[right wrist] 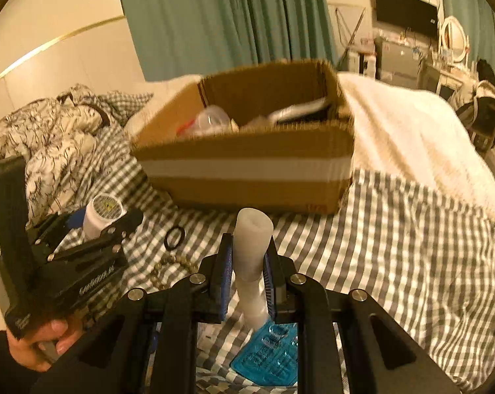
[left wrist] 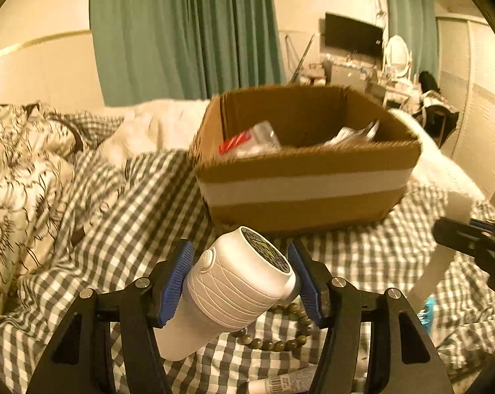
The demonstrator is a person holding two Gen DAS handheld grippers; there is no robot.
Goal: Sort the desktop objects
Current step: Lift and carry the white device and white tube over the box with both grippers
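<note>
My left gripper (left wrist: 240,279) is shut on a white ribbed bottle (left wrist: 234,292), held tilted with its labelled base pointing up and forward. The same bottle (right wrist: 102,213) and left gripper (right wrist: 96,226) show at the left of the right wrist view, a hand under the handle. My right gripper (right wrist: 247,269) is shut on a pale flared tube (right wrist: 250,252) that stands upright between its blue pads. An open cardboard box (left wrist: 300,190) (right wrist: 247,170) with a white tape band sits ahead on the checked bedsheet, several items inside. The right gripper's tip (left wrist: 470,239) enters at the right edge.
A bead bracelet (left wrist: 280,335) (right wrist: 171,269) lies on the sheet below the bottle. A black ring (right wrist: 174,237) lies near it. A blue blister pack (right wrist: 267,358) is under the right gripper. A patterned duvet (left wrist: 24,177) is bunched at the left, a white blanket (right wrist: 411,138) at the right.
</note>
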